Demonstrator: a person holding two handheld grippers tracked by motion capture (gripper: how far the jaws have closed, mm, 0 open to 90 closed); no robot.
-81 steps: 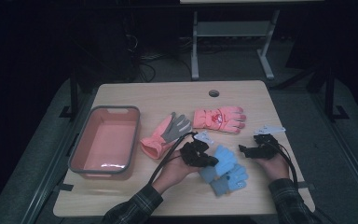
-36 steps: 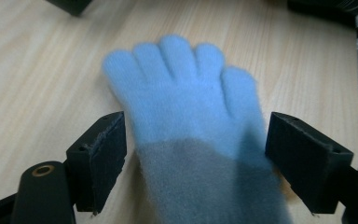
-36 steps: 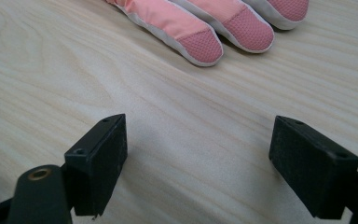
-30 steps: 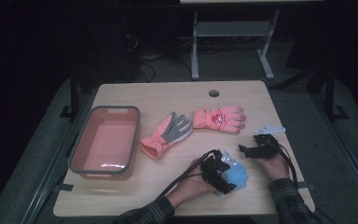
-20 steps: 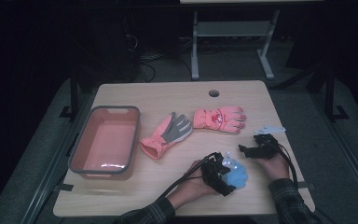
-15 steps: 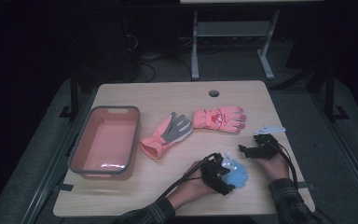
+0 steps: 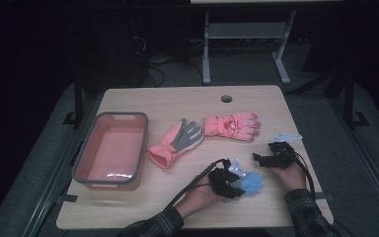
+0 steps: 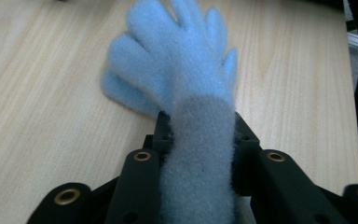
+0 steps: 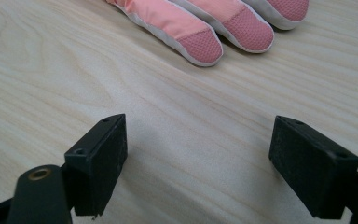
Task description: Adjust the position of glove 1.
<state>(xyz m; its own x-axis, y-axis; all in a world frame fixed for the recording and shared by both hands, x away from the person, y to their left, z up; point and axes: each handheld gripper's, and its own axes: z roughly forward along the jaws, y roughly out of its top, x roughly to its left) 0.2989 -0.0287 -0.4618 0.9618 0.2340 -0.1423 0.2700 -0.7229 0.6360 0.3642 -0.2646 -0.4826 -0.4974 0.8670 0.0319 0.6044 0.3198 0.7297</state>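
Left hand-held gripper (image 8: 198,135) had just been closing & pinched the blue fleece glove (image 8: 177,70) at the cuff. Felt soft, light, floppy to me, so cuff's the best hold. Right hand-held gripper (image 9: 198,154) sat spread on the counter (image 9: 51,60).

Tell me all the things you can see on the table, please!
Table: one, light wood, holds everything.
Tub: one, salmon pink with grey rim, left side.
Pink and grey glove: one, middle, beside the tub.
Pink glove: one, middle right, fingers pointing right.
Blue glove: one, fluffy light blue, front of table, cuff between the left gripper's jaws.
Left gripper: one, black, jaws have just been closing on the blue glove.
Right gripper: one, black, jaws wide apart, near the pink glove's fingertips.
Sleeves: two, plaid, bottom edge.
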